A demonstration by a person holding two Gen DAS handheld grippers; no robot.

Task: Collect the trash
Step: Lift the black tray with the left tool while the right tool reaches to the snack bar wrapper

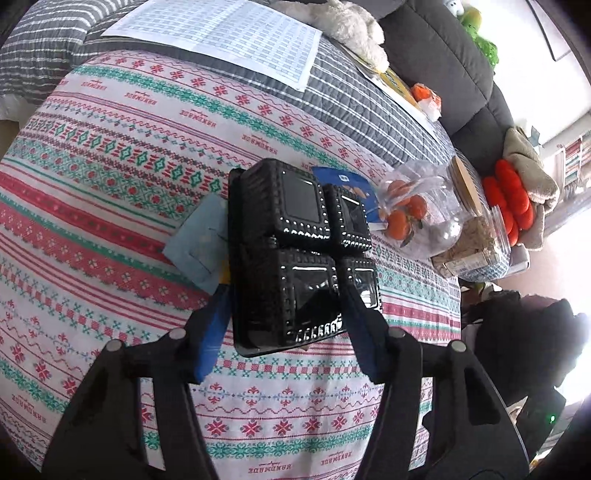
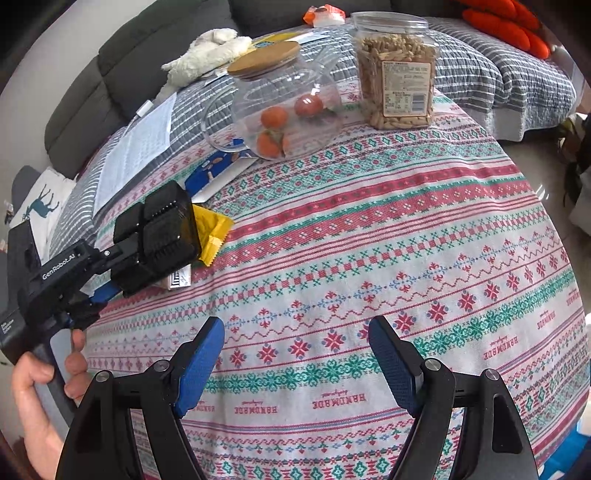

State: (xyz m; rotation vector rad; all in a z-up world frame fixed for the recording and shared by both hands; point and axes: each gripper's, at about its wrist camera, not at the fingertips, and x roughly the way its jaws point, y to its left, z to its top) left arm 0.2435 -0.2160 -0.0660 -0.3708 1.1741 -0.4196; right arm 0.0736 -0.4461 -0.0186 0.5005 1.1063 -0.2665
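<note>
Left gripper (image 1: 288, 295) holds the black plastic food tray (image 1: 295, 251), fingers (image 1: 210, 339) pinched on its two sides, tray tilted up off the surface (image 2: 369, 240). In the right wrist view the same tray (image 2: 162, 232) shows at the far left, lifted, in front of the other trash.

Right gripper (image 2: 295, 362) has its fingers (image 2: 199, 365) spread wide, nothing between them, hovering over bare patterned cloth near the camera.

Progress, as a judgement: early to middle. One piece of trash is picked up but not dropped anywhere; no bin or bag in either view. Left on the surface: yellow wrapper (image 2: 212, 232) just right of the tray, blue snack packet (image 2: 218, 166) farther back, a pale blue paper (image 1: 201, 247) left of the tray in the left wrist view, and a small white barcoded item (image 2: 179, 278) partly under the tray.

Probably not trash: glass jar (image 2: 284, 110) lying on its side with oranges in it, cork lid on; upright plastic snack jar (image 2: 400, 74), part full; printed sheet (image 1: 221, 33) on the grey striped quilt.

Hard to tell: whether the tray is empty, since only its underside shows. The barcoded item is mostly hidden. The orange packet (image 2: 323, 14) at the far edge is cut off and blurred. The dark shape at the right of the left wrist view is unreadable.
</note>
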